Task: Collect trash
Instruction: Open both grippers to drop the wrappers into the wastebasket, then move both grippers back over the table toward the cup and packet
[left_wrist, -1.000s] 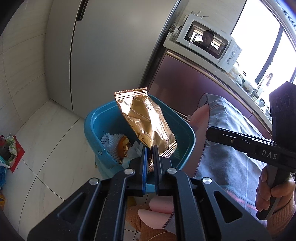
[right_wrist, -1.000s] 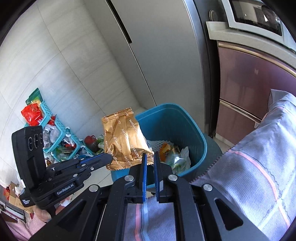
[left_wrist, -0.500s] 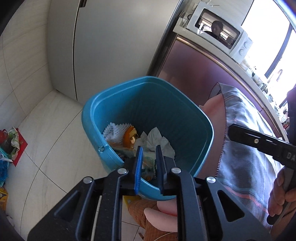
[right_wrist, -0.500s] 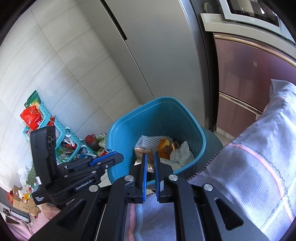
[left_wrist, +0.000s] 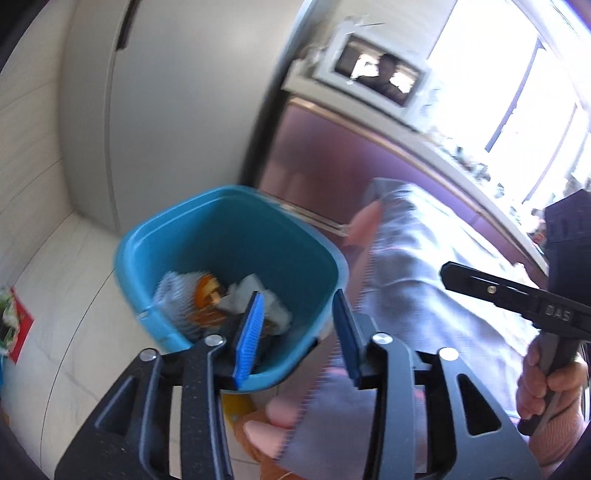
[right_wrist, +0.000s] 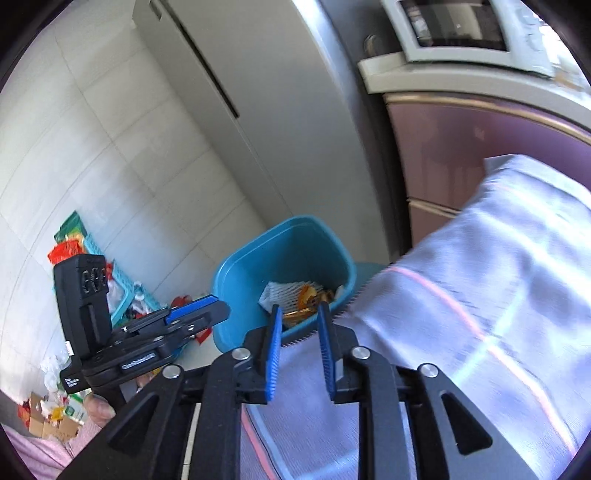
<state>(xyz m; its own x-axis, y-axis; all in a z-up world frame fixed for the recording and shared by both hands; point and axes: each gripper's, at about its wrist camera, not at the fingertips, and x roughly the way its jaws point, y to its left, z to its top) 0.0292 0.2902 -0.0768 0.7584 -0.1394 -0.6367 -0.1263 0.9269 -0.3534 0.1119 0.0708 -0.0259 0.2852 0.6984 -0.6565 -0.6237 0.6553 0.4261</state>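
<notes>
Left hand-held gripper (left_wrist: 298, 334): jaws just opened, held apart, nothing between the blue pads. Right hand-held gripper (right_wrist: 299, 345): jaws just parted by a narrower gap, also empty. Round-cornered blue plastic waste bin (left_wrist: 173, 229) is seen on the tiled floor beside the tall grey fridge (left_wrist: 177, 110). Trash is seen inside the bin: white foam net (left_wrist: 175, 295), orange scrap (left_wrist: 207, 291), crumpled white tissue (left_wrist: 245, 295). A grey cloth with pink stripes (right_wrist: 480, 295) lies just beside the bin.
</notes>
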